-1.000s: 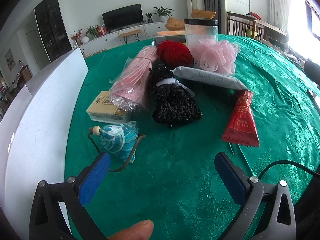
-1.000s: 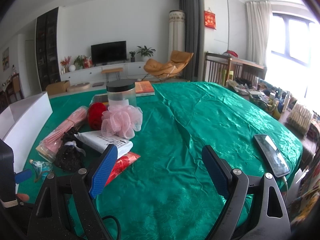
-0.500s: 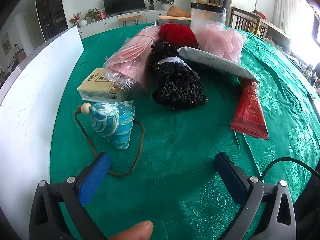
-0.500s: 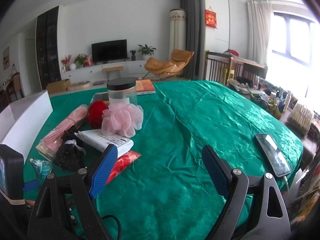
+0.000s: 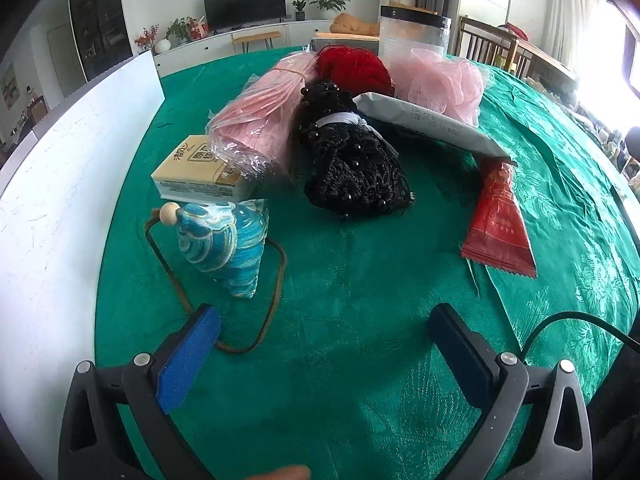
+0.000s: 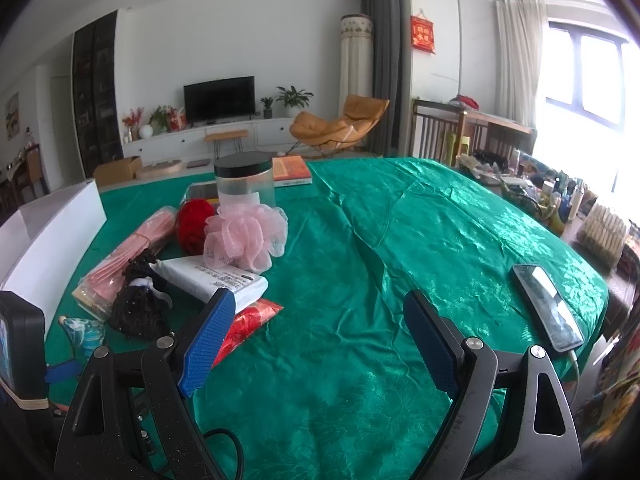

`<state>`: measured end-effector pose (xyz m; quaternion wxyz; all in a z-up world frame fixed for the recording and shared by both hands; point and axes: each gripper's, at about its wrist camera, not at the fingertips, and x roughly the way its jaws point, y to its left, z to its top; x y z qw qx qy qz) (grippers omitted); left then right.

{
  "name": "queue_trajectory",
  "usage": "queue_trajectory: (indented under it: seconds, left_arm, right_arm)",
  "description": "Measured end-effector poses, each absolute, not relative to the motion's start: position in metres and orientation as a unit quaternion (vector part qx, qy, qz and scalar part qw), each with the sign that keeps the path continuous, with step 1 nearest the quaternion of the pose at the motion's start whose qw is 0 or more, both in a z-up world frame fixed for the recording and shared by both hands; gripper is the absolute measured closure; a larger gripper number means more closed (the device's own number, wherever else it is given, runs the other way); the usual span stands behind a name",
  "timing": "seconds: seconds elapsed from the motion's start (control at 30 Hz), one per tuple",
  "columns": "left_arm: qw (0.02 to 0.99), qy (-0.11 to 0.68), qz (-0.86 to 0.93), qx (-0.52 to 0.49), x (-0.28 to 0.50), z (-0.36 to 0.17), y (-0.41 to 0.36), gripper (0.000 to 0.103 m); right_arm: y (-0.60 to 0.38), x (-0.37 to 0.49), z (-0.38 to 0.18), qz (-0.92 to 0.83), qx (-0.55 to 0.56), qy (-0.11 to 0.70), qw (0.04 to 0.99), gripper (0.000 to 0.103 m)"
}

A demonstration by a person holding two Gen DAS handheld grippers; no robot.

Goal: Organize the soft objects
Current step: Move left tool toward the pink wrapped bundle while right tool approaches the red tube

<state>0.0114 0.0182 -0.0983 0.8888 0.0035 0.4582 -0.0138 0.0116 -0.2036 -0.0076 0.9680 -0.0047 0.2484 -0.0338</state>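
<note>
Hovering left gripper [image 5: 324, 324] spread wide, brown cord [image 5: 276, 280] of blue shell pouch [image 5: 224, 240] between fingers, right gripper [image 6: 320, 312] spread, empty.

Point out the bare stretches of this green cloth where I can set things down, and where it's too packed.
Bare cloth: the wide stretch between the pink mesh puff and the phone, and the patch between the blue shell pouch and the red packet, ahead of the open left gripper. Crowded: the cluster by the white box.

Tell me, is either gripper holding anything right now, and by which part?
Nothing is held. The left gripper is open above the green tablecloth, short of the blue pouch. The right gripper is open too, with nothing between its fingers.
</note>
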Motion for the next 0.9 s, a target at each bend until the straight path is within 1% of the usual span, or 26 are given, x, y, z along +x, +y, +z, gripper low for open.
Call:
queue_trajectory:
  seconds: [0.4,0.57,0.7,0.77,0.9]
  left_arm:
    - [0.883,0.468,-0.025,0.01,0.015,-0.098,0.019,0.0]
    - [0.879,0.474,-0.041,0.018,0.016,-0.097,0.022,0.0]
    - [0.879,0.473,-0.048,0.02,0.015,-0.097,0.024,0.0]
    - [0.88,0.473,-0.047,0.018,0.013,-0.097,0.027,0.0]
    - [0.883,0.467,-0.043,0.014,0.008,-0.098,0.028,0.0]
  right_arm:
    - [-0.201,0.012,-0.013,-0.031,0.003,0.253,0.967,0.015]
    - [-0.21,0.01,-0.016,-0.028,0.04,0.267,0.962,0.015]
    - [-0.227,0.016,-0.018,-0.026,0.082,0.289,0.954,0.015]
    - [-0.223,0.021,-0.021,-0.013,0.085,0.306,0.948,0.015]
    - [-0.2,0.051,-0.035,0.083,0.094,0.363,0.923,0.015]
